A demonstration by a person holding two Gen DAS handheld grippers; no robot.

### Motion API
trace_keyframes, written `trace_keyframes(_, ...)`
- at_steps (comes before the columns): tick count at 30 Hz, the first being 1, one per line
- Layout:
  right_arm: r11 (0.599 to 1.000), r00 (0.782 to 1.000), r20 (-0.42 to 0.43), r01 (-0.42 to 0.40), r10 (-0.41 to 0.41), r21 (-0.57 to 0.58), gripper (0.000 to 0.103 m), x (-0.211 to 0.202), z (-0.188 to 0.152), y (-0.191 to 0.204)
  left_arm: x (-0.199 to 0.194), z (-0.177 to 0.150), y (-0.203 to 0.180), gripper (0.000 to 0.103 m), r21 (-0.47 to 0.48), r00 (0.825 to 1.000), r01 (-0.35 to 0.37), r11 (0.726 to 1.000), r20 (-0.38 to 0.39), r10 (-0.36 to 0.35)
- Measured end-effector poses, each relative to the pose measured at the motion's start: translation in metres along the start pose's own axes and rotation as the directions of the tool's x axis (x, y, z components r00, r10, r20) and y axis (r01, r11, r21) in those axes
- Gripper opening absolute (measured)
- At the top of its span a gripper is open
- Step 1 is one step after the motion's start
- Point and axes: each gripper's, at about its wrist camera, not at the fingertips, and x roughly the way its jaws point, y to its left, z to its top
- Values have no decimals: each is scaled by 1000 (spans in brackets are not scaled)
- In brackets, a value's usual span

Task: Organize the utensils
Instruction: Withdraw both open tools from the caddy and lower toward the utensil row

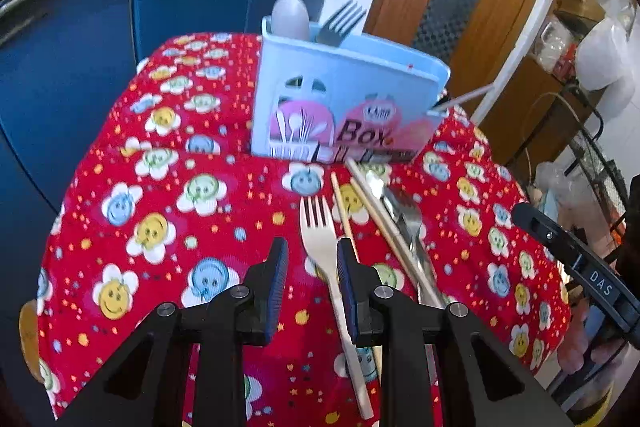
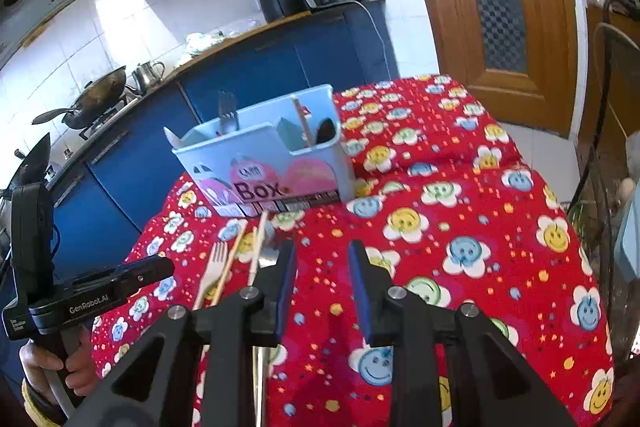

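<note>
A pale wooden fork [image 1: 320,227] lies on the red flowered cloth [image 1: 168,187], tines toward the light blue utensil box [image 1: 344,99]. My left gripper [image 1: 311,259] hangs open just over it, the fork's neck lying between the fingers close to the right finger [image 1: 346,267]. Right of the fork lie two chopsticks [image 1: 374,203] and a metal utensil [image 1: 410,223]. The box holds a spoon [image 1: 290,15] and a metal fork [image 1: 340,23]. My right gripper [image 2: 322,267] stands open over bare cloth, right of the metal utensil [image 2: 268,255], with nothing between its fingers.
The box [image 2: 272,163] stands at the table's far edge, with a chopstick [image 2: 302,123] and a dark spoon [image 2: 326,131] in its right compartment. Blue cabinets [image 2: 248,79] run behind, and a wooden door [image 2: 500,7] is at the right. A hand [image 2: 60,359] holds the left gripper's handle.
</note>
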Motion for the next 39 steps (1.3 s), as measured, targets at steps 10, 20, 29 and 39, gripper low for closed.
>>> trace_keyframes(10, 999, 999, -37, -5, 7, 44, 30, 9, -13, -18, 20, -12, -3, 25, -17, 994, 23, 1000, -105, -24)
trace_keyframes(20, 998, 999, -47, -2, 6, 71, 30, 11, -19, -31, 32, -15, -11, 25, -8, 989, 9, 1000, -146, -10)
trace_keyframes(29, 998, 998, -60, -9, 13, 68, 31, 14, -21, -28, 42, -6, -11, 25, 3, 988, 10, 1000, -152, -9)
trace_keyframes(39, 999, 996, -89, -11, 14, 36, 31, 21, -18, -11, 37, -6, 10, 15, -82, 992, 73, 994, -93, -81)
